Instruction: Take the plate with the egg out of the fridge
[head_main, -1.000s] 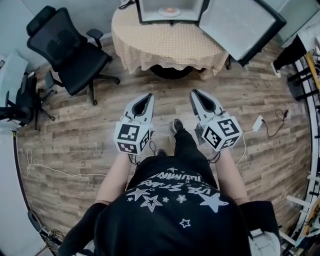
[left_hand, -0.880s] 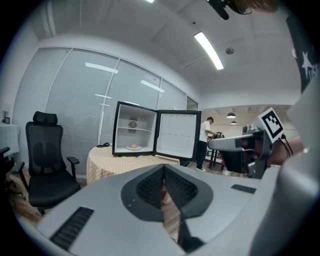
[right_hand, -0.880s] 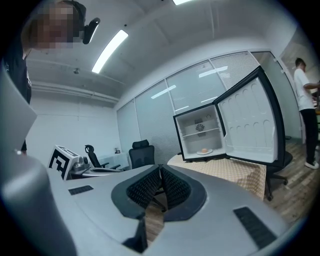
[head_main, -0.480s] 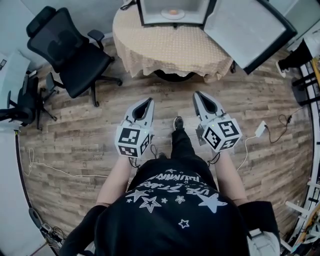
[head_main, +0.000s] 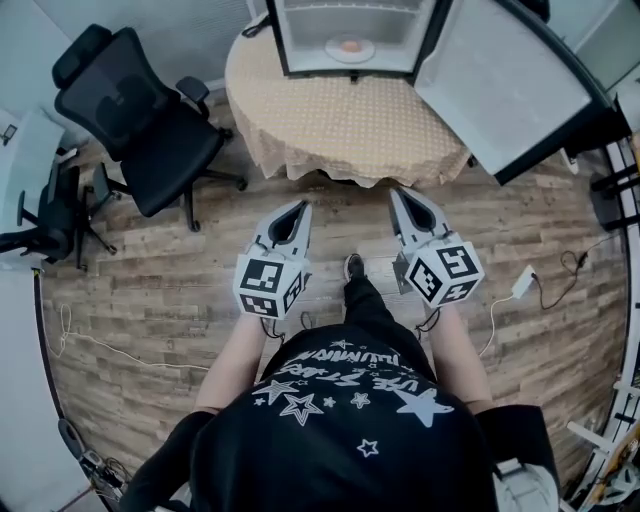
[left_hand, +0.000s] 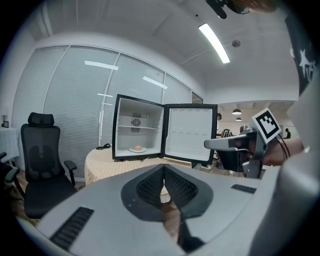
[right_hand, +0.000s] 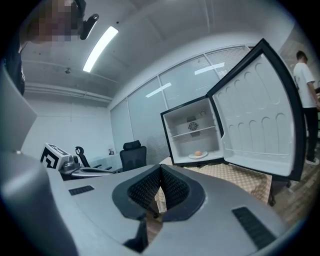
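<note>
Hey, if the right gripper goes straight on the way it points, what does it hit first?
Most likely the table, at its near edge, ahead of the right gripper; the fridge stands farther back. Depth is hard to judge.

The person has walked up toward the round table (head_main: 345, 120). A second ago both grippers hung well short of its cloth edge, with a broad strip of wooden floor between. Now the left gripper (head_main: 299, 204) and the right gripper (head_main: 396, 190) have their tips just short of the table's near edge, with only a thin band of floor left. The fridge (head_main: 350, 15) on the table shows more of its inside than before, and the plate (head_main: 338, 49) with the egg (head_main: 351, 45) has come further into view. The open fridge door (head_main: 500, 80), at the table's right, looms larger. The black office chair (head_main: 140, 110), left of the table, has drawn nearer too.
</note>
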